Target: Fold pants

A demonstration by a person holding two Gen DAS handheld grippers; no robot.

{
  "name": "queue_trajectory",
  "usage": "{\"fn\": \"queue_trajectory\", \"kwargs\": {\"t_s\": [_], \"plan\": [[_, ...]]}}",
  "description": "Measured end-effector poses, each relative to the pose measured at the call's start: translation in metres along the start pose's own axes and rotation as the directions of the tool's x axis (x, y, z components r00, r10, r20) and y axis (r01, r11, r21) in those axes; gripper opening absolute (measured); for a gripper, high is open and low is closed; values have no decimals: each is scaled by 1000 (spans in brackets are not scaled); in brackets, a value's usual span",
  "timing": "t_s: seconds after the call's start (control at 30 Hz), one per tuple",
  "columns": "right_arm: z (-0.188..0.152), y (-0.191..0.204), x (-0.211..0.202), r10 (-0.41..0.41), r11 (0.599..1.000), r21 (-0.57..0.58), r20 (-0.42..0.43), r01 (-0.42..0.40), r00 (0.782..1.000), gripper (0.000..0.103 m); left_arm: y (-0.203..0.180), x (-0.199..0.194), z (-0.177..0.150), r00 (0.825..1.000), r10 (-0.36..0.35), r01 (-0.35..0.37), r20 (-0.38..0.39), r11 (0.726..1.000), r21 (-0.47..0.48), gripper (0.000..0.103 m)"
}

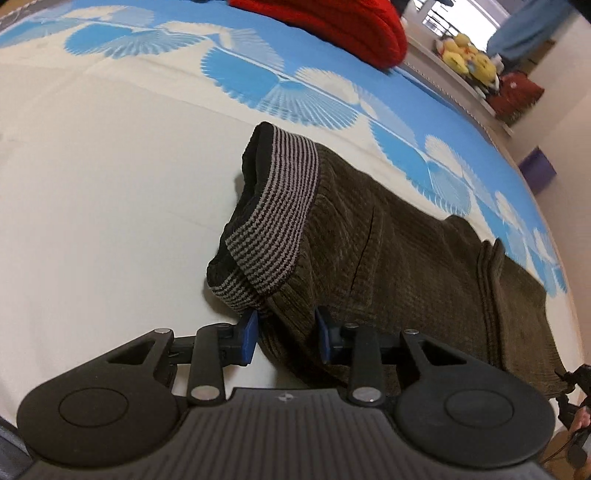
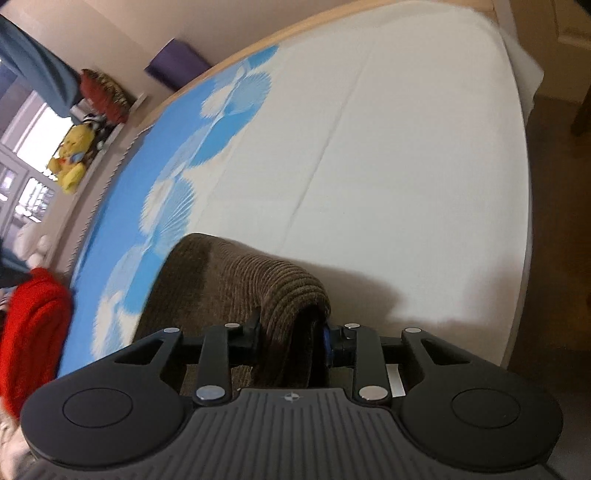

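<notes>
Dark olive corduroy pants (image 1: 388, 258) lie on the bed, their grey-and-black striped waistband (image 1: 280, 221) toward the left of the left wrist view. My left gripper (image 1: 287, 334) is shut on the near edge of the pants just below the waistband, blue pads on either side of the fabric. In the right wrist view a bunched fold of the same corduroy pants (image 2: 229, 280) rises between the fingers, and my right gripper (image 2: 290, 339) is shut on it. The cloth hides the right gripper's pads almost entirely.
The bed sheet (image 1: 92, 184) is cream with blue fan shapes. A red knitted garment (image 1: 332, 26) lies at the far side. Yellow plush toys (image 2: 72, 158) sit on a ledge by the window, and a purple box (image 2: 177, 62) is beyond the bed. The bed's edge (image 2: 524, 221) drops off at right.
</notes>
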State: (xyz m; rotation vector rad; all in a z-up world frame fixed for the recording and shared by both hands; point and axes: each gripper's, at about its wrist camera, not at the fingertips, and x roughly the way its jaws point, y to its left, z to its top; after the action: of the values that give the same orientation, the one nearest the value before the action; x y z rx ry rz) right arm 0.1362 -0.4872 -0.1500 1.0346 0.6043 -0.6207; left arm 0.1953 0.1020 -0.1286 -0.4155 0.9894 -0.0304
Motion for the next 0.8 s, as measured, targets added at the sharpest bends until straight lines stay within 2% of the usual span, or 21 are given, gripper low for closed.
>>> {"fn": "queue_trajectory", "kwargs": {"t_s": [0.07,0.13,0.17,0.2,0.27,0.33,0.43,0.53,0.6,0.63,0.67,0.7,0.8], "plan": [[3,-10,10,-22,999,25,-16,23,1000,33,-3,2,-4,1000,17,-17,5,1000,6,39],[2,-24,16,-16,996,90,-49,21,999,38,1,2,-4,1000,4,-4,-1,1000,-19,44],[3,-28,16,-1,994,109,-56,7,998,42,3,2,-3,1000,-2,1,-10,1000,-29,57],[4,-30,15,13,993,121,-64,-5,998,46,6,2,-2,1000,6,-7,-22,999,-36,74],[5,-33,13,25,992,123,-74,-16,997,49,11,0,0,999,47,-47,-6,998,-38,84],[6,-38,14,45,990,137,-84,-33,995,49,16,-3,0,998,70,-70,7,997,-21,86],[12,-44,13,61,982,183,-95,-43,994,52,23,-1,4,999,50,-50,-4,998,-33,86],[12,-49,4,41,974,225,-70,-24,997,61,23,3,5,999,35,-35,6,999,-33,86],[11,-44,6,38,978,208,-71,-23,997,73,22,7,5,1000,17,-17,4,999,-40,85],[10,-39,7,46,982,186,-69,-33,997,82,21,8,4,1000,9,-9,2,999,-38,84],[10,-36,9,53,984,171,-70,-40,996,86,21,7,4,1000,1,-1,2,999,-32,78],[9,-33,11,66,985,162,-82,-52,994,86,19,7,5,1000,-14,14,1,1000,-25,70],[12,-37,14,111,975,205,-104,-88,988,84,16,1,9,1000,-15,16,7,1000,-15,66]]}}
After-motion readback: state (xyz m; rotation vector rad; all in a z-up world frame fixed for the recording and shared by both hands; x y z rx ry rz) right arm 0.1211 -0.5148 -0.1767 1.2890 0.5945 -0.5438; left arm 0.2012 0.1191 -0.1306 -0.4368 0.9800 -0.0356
